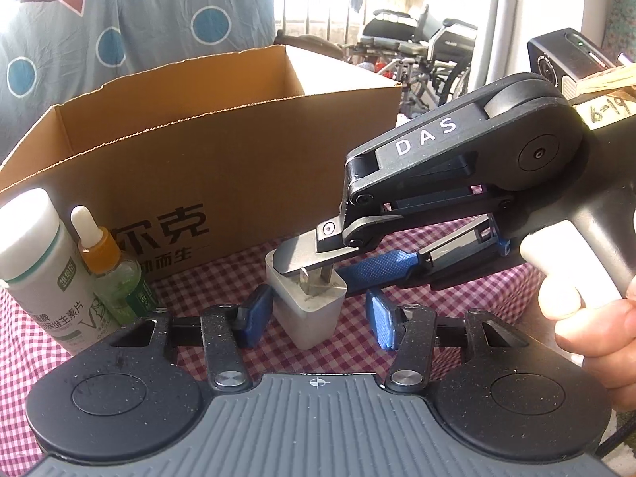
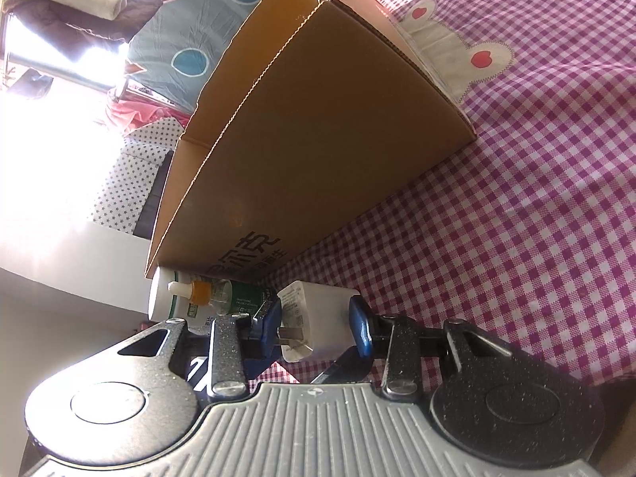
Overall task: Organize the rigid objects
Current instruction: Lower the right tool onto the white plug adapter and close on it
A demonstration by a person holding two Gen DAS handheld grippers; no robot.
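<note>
Right claw (image 2: 320, 326) grips the charger (image 2: 318, 318); left claw (image 1: 320, 318) stands open around it, box (image 1: 222, 175) beyond.

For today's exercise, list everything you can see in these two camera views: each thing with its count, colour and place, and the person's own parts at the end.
Cardboard box: one, brown, open-topped, on the cloth behind the small items.
Charger plug: one, white, prongs up, in front of the box.
Pill bottle: one, white with green trim, left of the plug.
Dropper bottle: one, green with orange collar, beside the pill bottle.
Tablecloth: one, pink-and-white check.
Wheelchair: one, dark, in the background.
Left gripper: black, blue pads either side of the plug, not touching.
Right gripper: black, blue pads clamped on the plug.
Hand: one, on the right gripper's handle.
</note>
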